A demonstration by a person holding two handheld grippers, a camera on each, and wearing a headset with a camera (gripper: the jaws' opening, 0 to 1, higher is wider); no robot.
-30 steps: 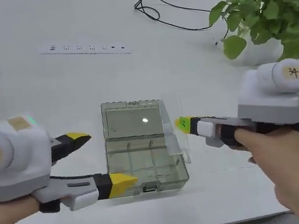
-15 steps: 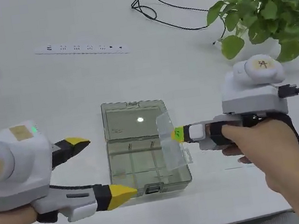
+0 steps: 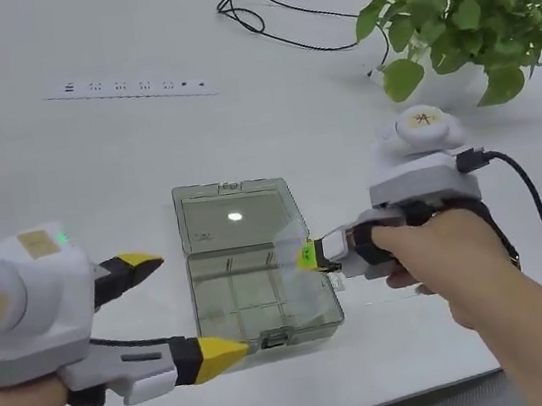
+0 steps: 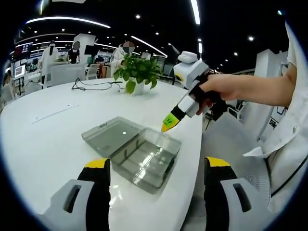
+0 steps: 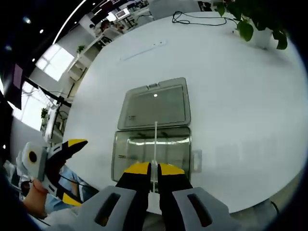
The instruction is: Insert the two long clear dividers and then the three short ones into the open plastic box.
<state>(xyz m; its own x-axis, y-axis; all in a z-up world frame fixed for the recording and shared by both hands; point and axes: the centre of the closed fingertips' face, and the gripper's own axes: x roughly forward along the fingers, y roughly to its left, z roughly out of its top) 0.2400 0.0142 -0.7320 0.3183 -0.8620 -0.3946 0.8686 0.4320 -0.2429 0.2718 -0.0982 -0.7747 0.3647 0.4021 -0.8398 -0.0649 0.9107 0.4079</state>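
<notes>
Compare the present head view with the pictures before it. The right gripper (image 3: 306,256) has moved in from the table beside the box (image 3: 194,295) and now hangs over the right part of the tray. Its jaws are closed together on a clear divider (image 5: 155,139). The right gripper view shows the divider edge-on, as a thin line running from the jaws toward the hinge side, above the middle of the tray. You cannot tell from these pictures whether its lower edge has entered a slot, nor whether it is a long or a short piece. The left gripper (image 3: 180,307) has kept its place at the box's front left corner, near the box but not touching it. Its jaws stand well apart and hold nothing. The lid lies flat behind the tray. Faint partition lines show inside the tray, but their number is not readable. Treat the step as transport complete and insertion pending. Square the divider to the tray walls and lower it straight, since a tilted sheet is likely to bind. One more clear piece (image 5: 196,161) lies on the table just beside the tray.
</notes>
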